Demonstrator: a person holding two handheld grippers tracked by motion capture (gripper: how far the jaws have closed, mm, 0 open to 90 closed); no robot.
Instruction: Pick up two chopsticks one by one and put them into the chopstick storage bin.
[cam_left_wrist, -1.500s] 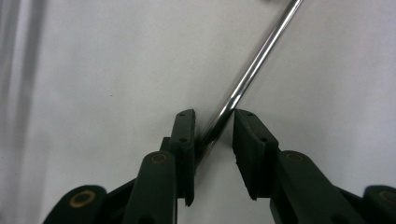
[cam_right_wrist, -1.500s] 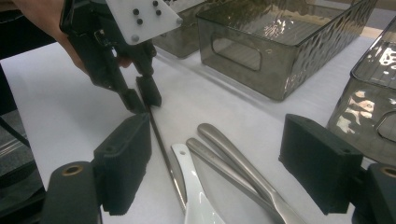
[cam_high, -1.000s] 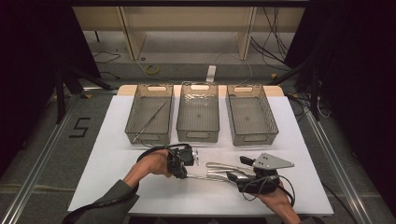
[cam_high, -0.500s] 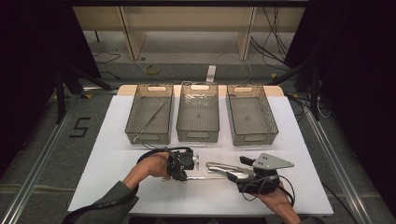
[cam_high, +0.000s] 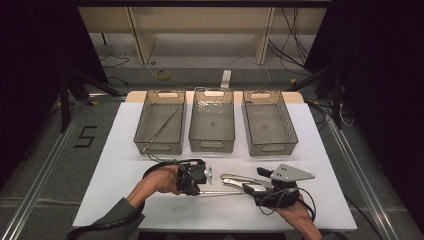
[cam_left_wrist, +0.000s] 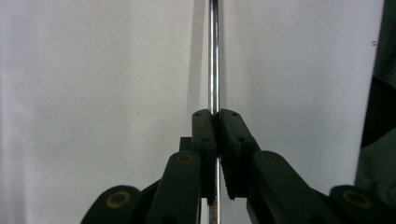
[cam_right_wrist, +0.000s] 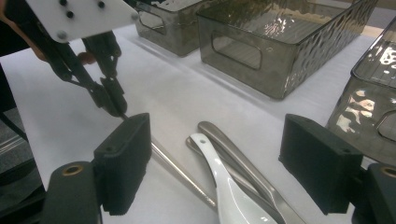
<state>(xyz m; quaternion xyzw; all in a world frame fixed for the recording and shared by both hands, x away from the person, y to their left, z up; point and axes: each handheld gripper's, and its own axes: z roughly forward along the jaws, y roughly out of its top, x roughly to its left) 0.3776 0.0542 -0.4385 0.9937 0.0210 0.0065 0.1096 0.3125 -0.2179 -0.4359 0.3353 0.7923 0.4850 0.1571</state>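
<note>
Left gripper (cam_high: 199, 186) pinches a thin metal rod (cam_left_wrist: 214, 70) between its black jaws, down at the white table (cam_high: 115, 185); the rod runs straight ahead over the white surface in the left gripper view, and in the high view it lies along the near part of the table toward the right gripper (cam_high: 260, 189); right gripper's jaws stand spread wide, holding nothing; between them lie a white spoon (cam_right_wrist: 224, 186) and metal spoon handles (cam_right_wrist: 243, 163), just beside the rod; three grey bins (cam_high: 212, 120) stand farther back; the left bin holds another rod.
</note>
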